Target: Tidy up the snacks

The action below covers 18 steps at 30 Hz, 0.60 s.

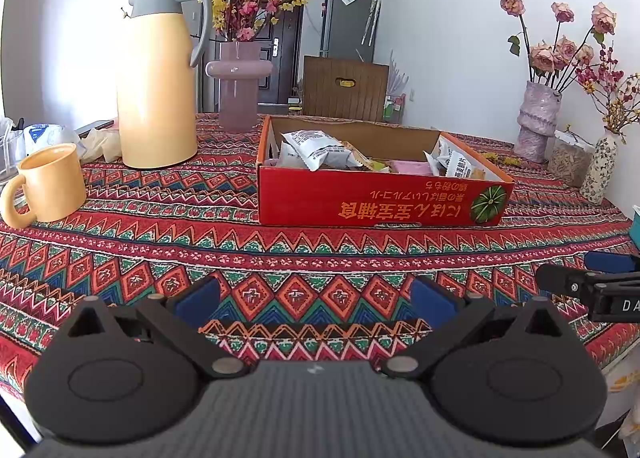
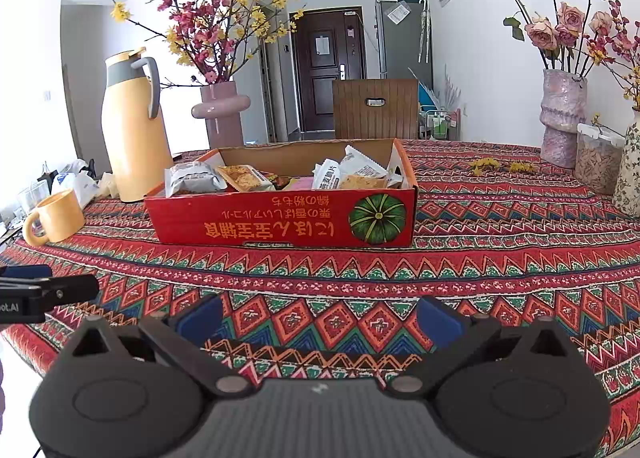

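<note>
The red cardboard box [image 1: 380,198] sits open-topped on the patterned tablecloth [image 1: 280,258], its long printed side facing me, with upside-down yellow lettering and a green pumpkin picture [image 2: 377,219] at its right end. Inside lie the snack packets: a grey-and-white packet [image 1: 316,150] at the left, a clear-wrapped golden pastry [image 2: 244,178] beside it, a pink packet [image 1: 410,167] in the middle, and white packets with dark print [image 2: 332,174] towards the right end.

My left gripper [image 1: 316,298] hovers low over the cloth, well in front of the box; its blue-padded fingers [image 1: 198,298] stand wide apart, holding nothing. My right gripper [image 2: 320,316] is level with it, just to its right, its blue pads [image 2: 438,322] spread equally wide and empty. Each gripper's tip shows at the edge of the other's view.

Left of the box stand a tall yellow thermos jug [image 1: 158,78] with a grey handle and, nearer me, a yellow mug [image 1: 50,182]. Behind the box's left corner a mauve vase [image 1: 238,86] holds pink and yellow blossom branches. A brown chair back [image 2: 374,108] rises beyond the table's far edge. At the right stand a lilac textured vase [image 2: 562,118] of faded roses, a clear lidded container [image 2: 598,162] just beside it, and a floral vase [image 1: 600,170].
</note>
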Each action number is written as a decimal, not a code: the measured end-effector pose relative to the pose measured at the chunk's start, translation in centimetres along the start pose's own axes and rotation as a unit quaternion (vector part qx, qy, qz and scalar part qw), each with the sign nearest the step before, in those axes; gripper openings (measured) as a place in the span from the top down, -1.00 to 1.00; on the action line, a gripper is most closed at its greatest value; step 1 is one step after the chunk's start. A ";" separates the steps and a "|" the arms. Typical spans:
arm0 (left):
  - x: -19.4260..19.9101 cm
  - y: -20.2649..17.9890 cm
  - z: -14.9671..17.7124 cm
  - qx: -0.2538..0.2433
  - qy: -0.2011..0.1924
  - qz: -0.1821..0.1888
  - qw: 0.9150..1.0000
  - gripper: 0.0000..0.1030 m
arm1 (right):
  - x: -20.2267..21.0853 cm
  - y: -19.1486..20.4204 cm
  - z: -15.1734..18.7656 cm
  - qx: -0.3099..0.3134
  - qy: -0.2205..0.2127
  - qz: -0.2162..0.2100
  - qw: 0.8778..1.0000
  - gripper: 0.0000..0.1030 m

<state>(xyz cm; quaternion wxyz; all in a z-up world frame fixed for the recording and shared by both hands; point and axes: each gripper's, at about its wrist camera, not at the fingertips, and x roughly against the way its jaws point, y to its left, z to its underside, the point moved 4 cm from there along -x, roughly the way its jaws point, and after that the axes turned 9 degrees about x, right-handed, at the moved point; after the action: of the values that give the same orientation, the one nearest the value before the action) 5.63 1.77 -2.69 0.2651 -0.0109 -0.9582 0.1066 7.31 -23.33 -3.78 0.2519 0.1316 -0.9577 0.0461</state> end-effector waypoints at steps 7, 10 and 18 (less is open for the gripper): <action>0.1 -0.1 0.1 -0.002 0.001 0.001 1.000 -1.00 | 0.0 0.0 0.0 0.000 0.000 0.000 1.000 -1.00; 0.1 -0.2 0.1 -0.003 0.001 0.001 1.000 -1.00 | 0.0 0.0 0.0 0.000 0.000 0.000 1.000 -1.00; 0.1 -0.3 0.1 -0.004 0.000 0.002 1.000 -1.00 | 0.0 0.0 0.0 0.000 0.000 0.000 1.000 -1.00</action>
<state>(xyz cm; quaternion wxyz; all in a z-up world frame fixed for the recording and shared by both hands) 5.46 1.44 -2.68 0.2651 -0.0145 -0.9586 0.1030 7.28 -23.32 -3.80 0.2521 0.1316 -0.9576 0.0463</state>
